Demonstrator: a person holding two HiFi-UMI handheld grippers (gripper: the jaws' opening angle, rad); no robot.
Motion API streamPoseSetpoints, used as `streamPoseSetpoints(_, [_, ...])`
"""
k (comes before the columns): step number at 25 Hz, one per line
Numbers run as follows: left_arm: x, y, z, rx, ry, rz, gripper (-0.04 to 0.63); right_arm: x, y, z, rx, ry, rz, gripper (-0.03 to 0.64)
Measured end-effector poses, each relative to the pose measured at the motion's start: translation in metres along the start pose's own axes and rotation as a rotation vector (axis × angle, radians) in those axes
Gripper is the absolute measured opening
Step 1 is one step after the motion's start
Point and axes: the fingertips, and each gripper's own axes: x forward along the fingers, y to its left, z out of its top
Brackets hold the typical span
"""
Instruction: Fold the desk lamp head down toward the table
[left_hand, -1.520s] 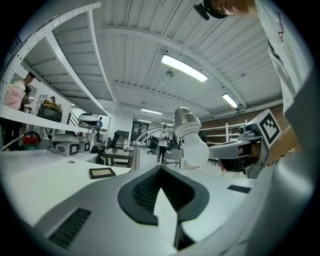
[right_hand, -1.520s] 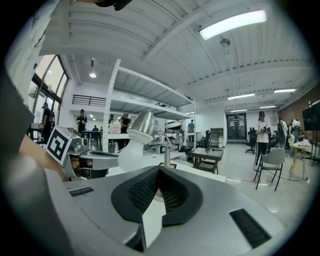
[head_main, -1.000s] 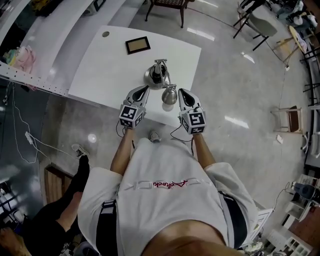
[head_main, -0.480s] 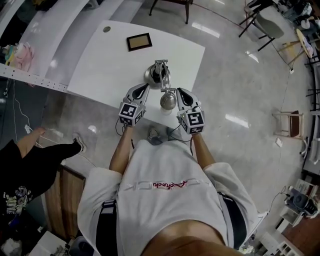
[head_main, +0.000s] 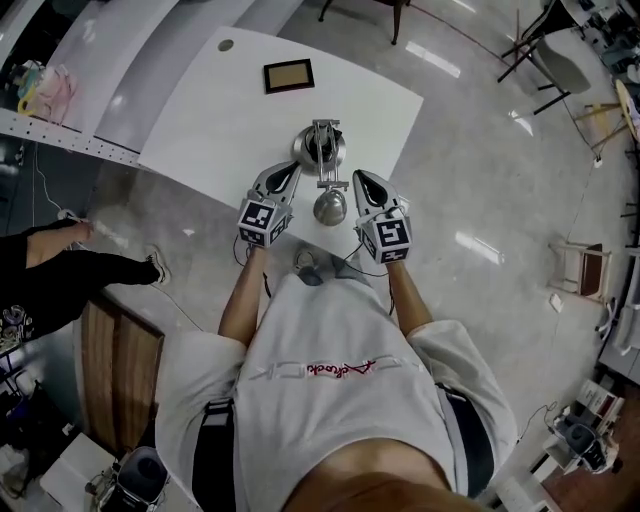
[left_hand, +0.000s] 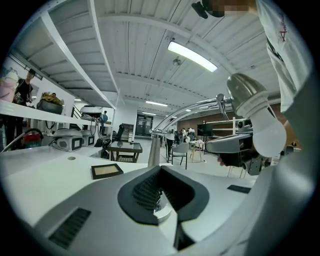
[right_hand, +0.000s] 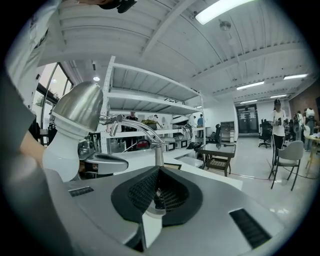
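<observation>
The metal desk lamp stands on the white table (head_main: 210, 130), its round base (head_main: 318, 148) near the front edge. Its thin arm (head_main: 326, 170) reaches toward me, and the lamp head (head_main: 330, 207) hangs between my two grippers. My left gripper (head_main: 290, 172) is shut and empty, just left of the arm. To the right of the head, my right gripper (head_main: 358, 180) is also shut and empty. In the left gripper view the lamp head (left_hand: 255, 115) hangs at upper right. The right gripper view has the lamp head (right_hand: 75, 120) at upper left.
A small picture frame (head_main: 289, 75) lies at the table's far side, with a round grommet hole (head_main: 226, 45) in the far left corner. White shelving (head_main: 60, 140) runs along the left. A person in black (head_main: 60, 280) stands at left. Chairs (head_main: 560, 60) stand on the floor beyond.
The lamp head has swung toward me and now hangs between the grippers. The right gripper has shifted slightly inward. A person in black has come into view at left.
</observation>
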Motion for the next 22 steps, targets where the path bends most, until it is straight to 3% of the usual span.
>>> streamPoseSetpoints(13, [-0.003, -0.007, -0.028, -0.051, 0.038, 0.002, 0.023, -0.005, 0.009, -0.030, 0.017, 0.061, 0.035, 0.025])
streamPoseSetpoints(17, [-0.003, -0.009, -0.030, -0.059, 0.008, 0.008, 0.025, -0.008, 0.006, -0.036, 0.016, 0.071, 0.038, 0.025])
streamPoseSetpoints(18, [-0.002, -0.010, -0.029, -0.062, -0.002, 0.004, 0.047, -0.008, 0.006, -0.037, 0.018, 0.071, 0.038, 0.025])
streamPoseSetpoints(19, [-0.002, -0.010, -0.030, -0.067, -0.007, -0.005, 0.121, -0.008, 0.006, -0.037, 0.019, 0.072, 0.038, 0.025])
streamPoseSetpoints(22, [0.000, -0.010, -0.031, -0.072, -0.008, -0.019, 0.144, -0.005, 0.006, -0.038, 0.016, 0.074, 0.040, 0.025])
